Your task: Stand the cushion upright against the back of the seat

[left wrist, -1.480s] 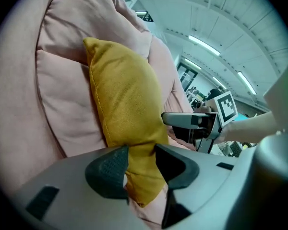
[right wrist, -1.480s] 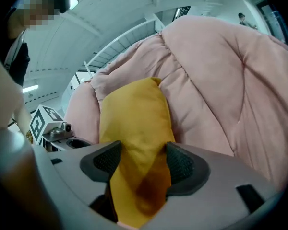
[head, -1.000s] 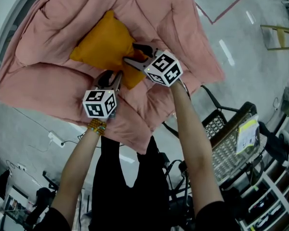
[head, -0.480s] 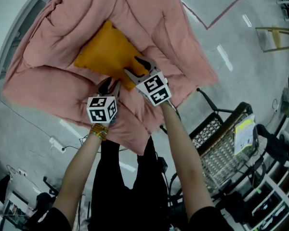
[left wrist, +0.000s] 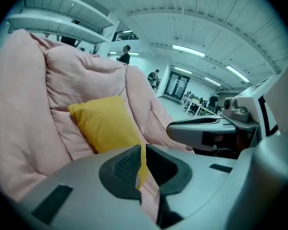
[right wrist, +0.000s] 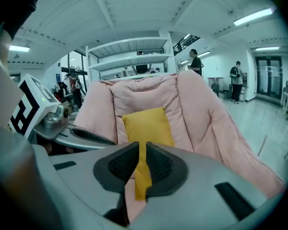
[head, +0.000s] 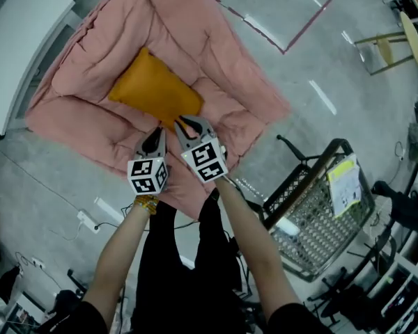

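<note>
A pink seat (head: 90, 82) sits on the grey floor (head: 348, 68). There is bare floor at upper right and a wire cart (head: 313, 214) at lower right. The left claw (head: 155, 135) and right claw (head: 185, 125) just squeezed shut on the yellow cushion (head: 153, 89).

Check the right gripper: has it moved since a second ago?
Yes. The right gripper drew back toward the front edge of the seat, and its jaws have just closed on the cushion.
</note>
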The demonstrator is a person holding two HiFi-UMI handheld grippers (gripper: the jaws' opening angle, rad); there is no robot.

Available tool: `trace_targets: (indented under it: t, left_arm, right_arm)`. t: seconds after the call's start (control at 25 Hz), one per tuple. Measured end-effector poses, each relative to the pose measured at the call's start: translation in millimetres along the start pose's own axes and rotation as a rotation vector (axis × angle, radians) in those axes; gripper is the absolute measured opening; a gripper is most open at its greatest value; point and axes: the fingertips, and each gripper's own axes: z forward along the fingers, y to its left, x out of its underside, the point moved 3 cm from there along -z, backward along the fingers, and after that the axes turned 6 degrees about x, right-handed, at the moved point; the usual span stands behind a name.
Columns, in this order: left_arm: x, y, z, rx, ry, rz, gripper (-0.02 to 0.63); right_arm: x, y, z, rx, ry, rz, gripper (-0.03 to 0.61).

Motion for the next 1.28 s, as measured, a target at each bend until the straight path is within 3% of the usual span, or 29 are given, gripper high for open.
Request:
trace_targets:
  t: [0.24,0.64,0.8,1.28]
  left_arm:
    - [-26.4,-62.1,-65.7,0.001,-0.055,0.022,0.028]
    - [-58.1,-138.6,-160.7,0.011,-0.07,0.085,0.021]
    - [-62.9,-169.2,-188.2,-0.001,-0.095,0.072,0.021]
    - [-69.5,-231.1,-264.2,0.022,-0.124,0.13,0.015]
  right_arm:
    - [-34.8,18.4,-80.9,0.008,-0.045,-0.036,0.041]
    - [-77.7,45.0,-202.1,0.053,-0.115,-0.025,0.029]
    - [-85.6,46.3,-243.2,0.062,-0.139,-0.031,0.028]
    - [-88.8,88.5,-342.6,0.082,-0.173,0.025,0.028]
